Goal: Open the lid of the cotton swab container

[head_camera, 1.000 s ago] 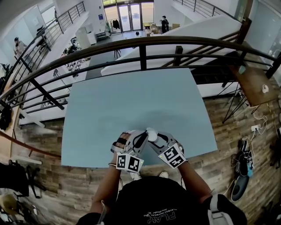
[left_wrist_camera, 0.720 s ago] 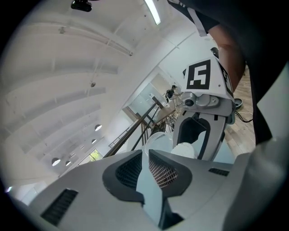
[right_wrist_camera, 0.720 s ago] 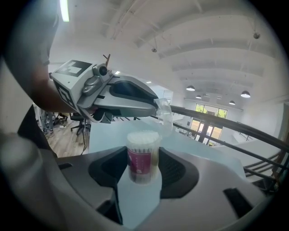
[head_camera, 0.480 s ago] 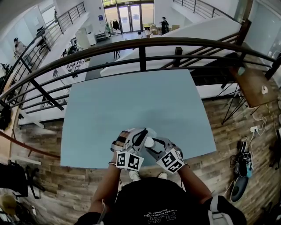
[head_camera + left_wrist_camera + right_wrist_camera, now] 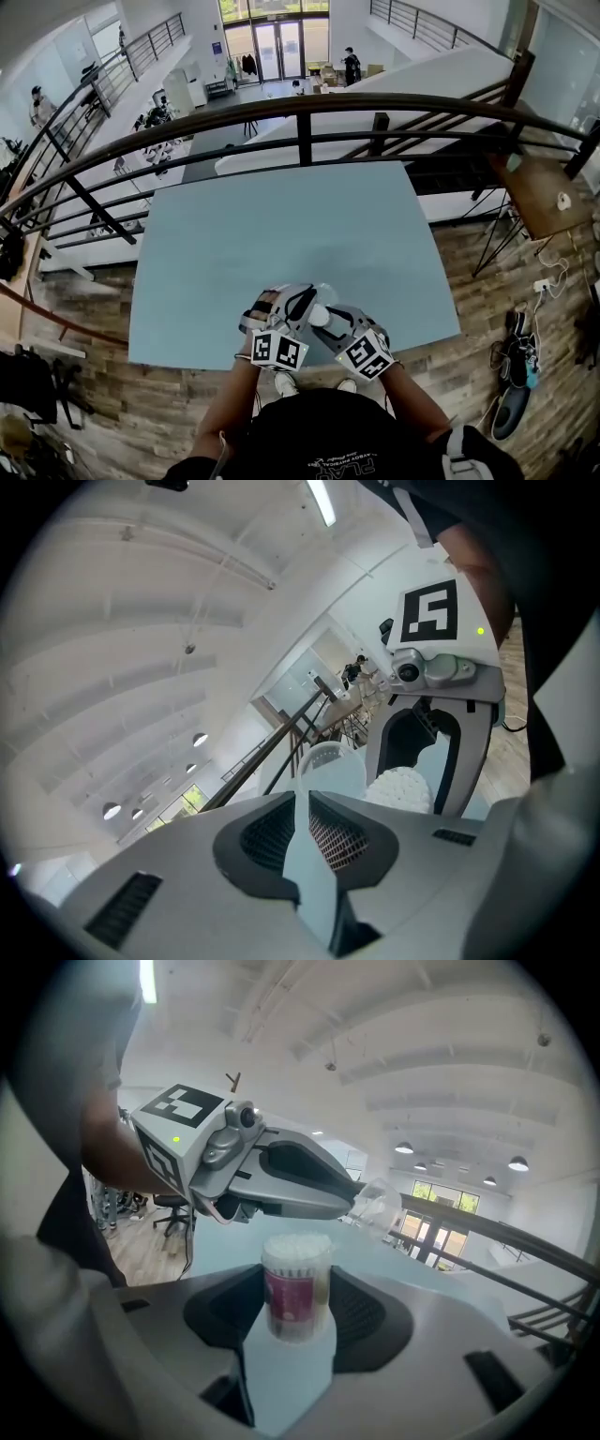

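Near table [image 5: 281,225] front edge: right gripper [image 5: 296,1290] fingers clamp container [image 5: 297,1265]; left gripper [image 5: 302,803] fingers pinch detached lid [image 5: 330,766].

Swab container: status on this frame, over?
Right gripper shut on container. Left gripper pinching lid, off and apart from container. Swabs exposed. Nothing in the way.

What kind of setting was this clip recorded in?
Probably a mezzanine in a large open office-like building: a dark curved metal railing overlooks a lower floor with glass entrance doors, behind a pale blue table.
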Demonstrator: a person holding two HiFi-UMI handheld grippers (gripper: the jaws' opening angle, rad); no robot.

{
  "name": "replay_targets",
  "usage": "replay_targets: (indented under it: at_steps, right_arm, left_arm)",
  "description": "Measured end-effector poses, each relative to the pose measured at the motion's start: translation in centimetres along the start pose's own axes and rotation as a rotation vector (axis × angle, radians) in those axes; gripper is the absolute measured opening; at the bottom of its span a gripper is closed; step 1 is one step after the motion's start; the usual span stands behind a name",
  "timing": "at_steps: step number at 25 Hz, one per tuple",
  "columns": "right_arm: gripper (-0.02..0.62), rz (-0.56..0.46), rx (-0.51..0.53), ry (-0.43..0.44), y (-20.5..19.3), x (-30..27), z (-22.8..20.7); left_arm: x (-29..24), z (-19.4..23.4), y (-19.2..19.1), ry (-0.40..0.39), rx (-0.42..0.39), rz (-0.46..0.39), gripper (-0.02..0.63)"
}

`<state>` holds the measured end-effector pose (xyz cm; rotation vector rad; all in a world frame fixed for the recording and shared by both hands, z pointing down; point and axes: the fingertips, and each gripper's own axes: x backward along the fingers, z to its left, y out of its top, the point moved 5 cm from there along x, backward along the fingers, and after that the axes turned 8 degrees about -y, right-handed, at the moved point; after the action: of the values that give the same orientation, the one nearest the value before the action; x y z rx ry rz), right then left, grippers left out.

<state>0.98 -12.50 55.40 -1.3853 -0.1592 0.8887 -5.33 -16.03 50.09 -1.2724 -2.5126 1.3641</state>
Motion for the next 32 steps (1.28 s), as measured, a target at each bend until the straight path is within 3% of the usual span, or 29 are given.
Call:
replay_targets:
  at_steps: [6,14,18,23,32]
  right_arm:
    - [0.222,-0.022,-0.115,-0.055,0.0,-0.1,-2.0]
    - [0.222,-0.061,-0.223,-0.128,-0.1,0.0,-4.4]
    - [0.225,-0.091,-0.229,-0.19,0.5,0.3,-4.9]
    - [0.227,-0.126,-0.245,-0.246,1.1,0.6,-5.7]
    - [0.229,-0.132,-0.279,-0.33,1.1,1.1,-6.6]
  left_arm:
    - [0.7,1.2,-1.2,0.018,0.213,-0.061,0.058]
    - [2.5,1.8,-3.3,0.074,0.575,-0.194,0.058]
    - [3.4,1.3,-3.7,0.064,0.697,-0.189,0.058]
    - [3.6,1.1,-4.0,0.093,0.745,-0.236,0.058]
    - [3.9,-0.2,-4.2,0.092,0.775,-0.235,0.058]
